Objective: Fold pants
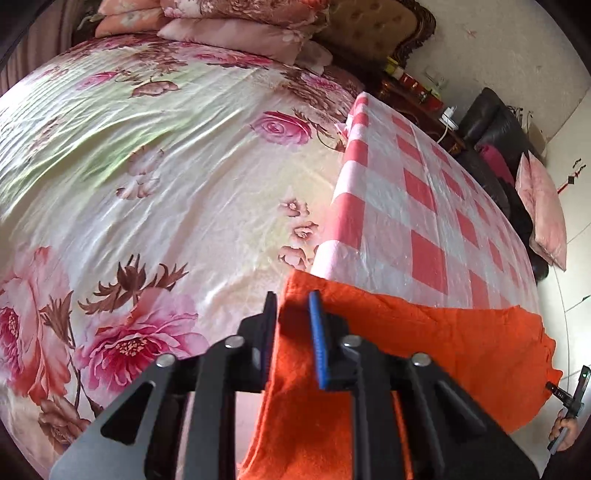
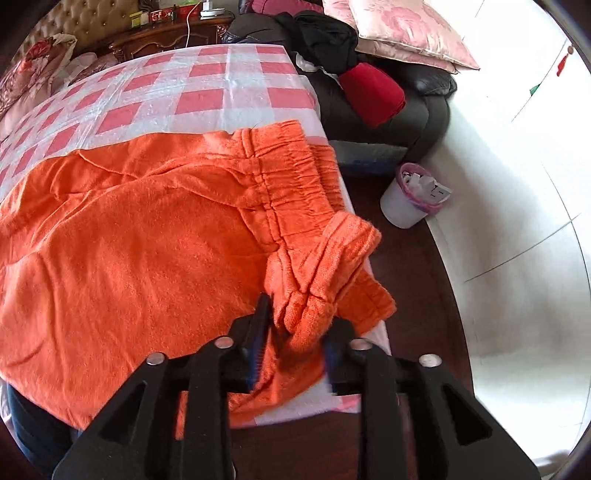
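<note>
The orange pants (image 2: pixel 147 236) lie spread on a red-and-white checked cloth (image 2: pixel 207 99). Their elastic waistband (image 2: pixel 295 177) is at the right, near the cloth's edge. My right gripper (image 2: pixel 295 321) is shut on a bunched corner of the waistband at the near right. In the left wrist view the pants (image 1: pixel 443 343) stretch to the right over the checked cloth (image 1: pixel 424 206). My left gripper (image 1: pixel 293 317) is shut on the leg end of the pants, which hangs down between its fingers. The right hand with its gripper (image 1: pixel 570 406) shows at the far right.
A floral bedsheet (image 1: pixel 166 184) covers the bed to the left, with pillows (image 1: pixel 229 26) at its head. A dark sofa (image 2: pixel 406 103) with clothes and a pink cushion (image 2: pixel 402 33) stands beyond the cloth. A white bin (image 2: pixel 410 199) stands on the dark floor.
</note>
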The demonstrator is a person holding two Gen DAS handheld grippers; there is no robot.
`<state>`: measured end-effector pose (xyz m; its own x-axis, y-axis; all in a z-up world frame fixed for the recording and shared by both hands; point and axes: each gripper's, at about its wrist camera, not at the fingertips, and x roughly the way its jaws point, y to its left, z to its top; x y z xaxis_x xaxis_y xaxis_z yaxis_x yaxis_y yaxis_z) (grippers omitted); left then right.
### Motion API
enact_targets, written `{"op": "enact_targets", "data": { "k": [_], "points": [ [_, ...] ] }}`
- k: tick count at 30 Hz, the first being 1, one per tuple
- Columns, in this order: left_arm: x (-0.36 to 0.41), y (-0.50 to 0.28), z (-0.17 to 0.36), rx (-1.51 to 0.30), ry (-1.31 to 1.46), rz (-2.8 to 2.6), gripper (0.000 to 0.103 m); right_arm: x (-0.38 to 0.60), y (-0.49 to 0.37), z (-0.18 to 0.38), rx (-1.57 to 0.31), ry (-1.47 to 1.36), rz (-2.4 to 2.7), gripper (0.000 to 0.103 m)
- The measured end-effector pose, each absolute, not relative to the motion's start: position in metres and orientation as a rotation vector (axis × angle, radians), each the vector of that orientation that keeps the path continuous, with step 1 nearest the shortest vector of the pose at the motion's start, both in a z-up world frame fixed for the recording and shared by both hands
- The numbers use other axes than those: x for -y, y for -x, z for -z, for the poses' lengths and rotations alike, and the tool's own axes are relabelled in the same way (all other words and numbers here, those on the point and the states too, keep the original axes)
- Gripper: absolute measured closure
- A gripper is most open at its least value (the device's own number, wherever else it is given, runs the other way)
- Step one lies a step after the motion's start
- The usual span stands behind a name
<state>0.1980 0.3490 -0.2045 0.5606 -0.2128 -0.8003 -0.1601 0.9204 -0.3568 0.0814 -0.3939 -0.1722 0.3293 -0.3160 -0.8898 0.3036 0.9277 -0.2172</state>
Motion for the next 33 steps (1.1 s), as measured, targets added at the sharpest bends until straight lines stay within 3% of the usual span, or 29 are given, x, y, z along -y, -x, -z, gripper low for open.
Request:
{"op": "enact_targets", "data": {
  "k": [1, 3, 5, 10, 17, 18, 19, 20, 22, 24, 32, 33],
  "points": [
    [-0.345, -0.200, 0.203, -0.989, 0.388, 0.040, 0.092, 0.397, -0.077, 0.163, -1.145, 0.017, 0.415, 0.060],
    [-0.341, -0.201, 0.204, -0.997, 0.360, 0.036, 0.092, 0.411, -0.068, 0.138, -1.082, 0.004, 0.453, 0.035],
    [-0.341, -0.201, 0.205, -1.001, 0.364, 0.037, 0.092, 0.427, -0.066, 0.119, -1.028, -0.048, 0.453, 0.029],
    [-0.343, -0.204, 0.207, -1.010, 0.381, 0.016, 0.092, 0.470, -0.120, 0.111, -1.041, -0.236, 0.292, 0.027],
    [-0.340, -0.207, 0.205, -1.029, 0.361, -0.002, 0.092, 0.464, -0.204, 0.173, -1.262, -0.255, 0.085, 0.026],
    [-0.339, -0.207, 0.205, -1.032, 0.354, -0.001, 0.093, 0.459, -0.207, 0.177, -1.272, -0.245, 0.076, 0.026],
    [-0.338, -0.209, 0.204, -1.036, 0.345, -0.002, 0.095, 0.454, -0.209, 0.181, -1.277, -0.224, 0.061, 0.033],
    [-0.337, -0.210, 0.202, -1.038, 0.333, -0.006, 0.096, 0.447, -0.211, 0.184, -1.284, -0.179, 0.069, 0.056],
    [-0.335, -0.214, 0.199, -1.037, 0.314, -0.014, 0.098, 0.436, -0.211, 0.182, -1.253, -0.100, 0.097, 0.059],
    [-0.336, -0.222, 0.193, -1.028, 0.312, -0.026, 0.099, 0.437, -0.211, 0.175, -1.207, -0.106, 0.126, 0.070],
    [-0.291, -0.305, 0.177, -0.994, 0.264, -0.016, 0.099, 0.479, -0.246, 0.160, -1.067, -0.152, 0.308, 0.076],
    [-0.286, -0.317, 0.179, -0.996, 0.275, -0.029, 0.094, 0.485, -0.249, 0.160, -1.054, -0.170, 0.319, 0.076]
  ]
}}
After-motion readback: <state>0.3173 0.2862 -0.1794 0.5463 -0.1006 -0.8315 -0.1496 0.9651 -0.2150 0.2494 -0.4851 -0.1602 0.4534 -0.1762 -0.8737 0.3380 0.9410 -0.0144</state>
